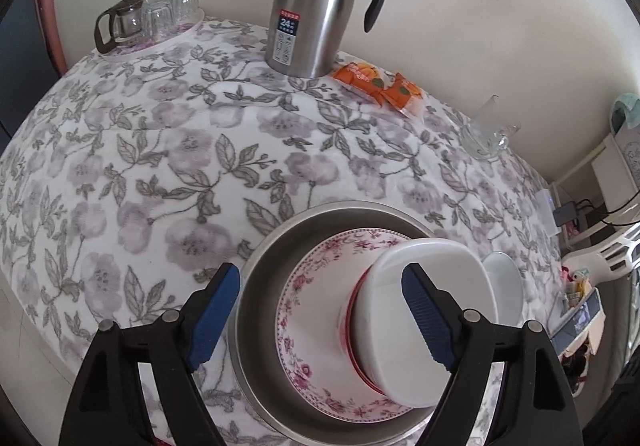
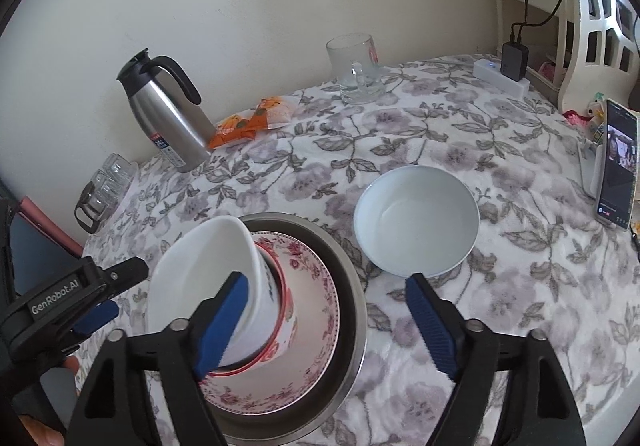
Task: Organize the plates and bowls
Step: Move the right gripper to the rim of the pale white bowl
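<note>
Both grippers hover low over stack, jaws apart, gripping nothing: left gripper [image 1: 320, 310], right gripper [image 2: 326, 320]. White bowl [image 2: 200, 274] tilted atop red-rimmed bowl [image 2: 282, 322], floral plate [image 2: 316, 298], steel pan [image 2: 352, 278]. Second white bowl [image 2: 416, 220] just beside pan.

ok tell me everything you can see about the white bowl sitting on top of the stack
The white bowl is plain and glossy, apparently ceramic, and empty. It tilts, nested in a red-rimmed bowl that stands on the floral plate inside the steel pan. The right gripper is open, its left finger in front of the bowl; contact cannot be told. The left gripper is open, apart. A second white bowl sits separately.
</note>
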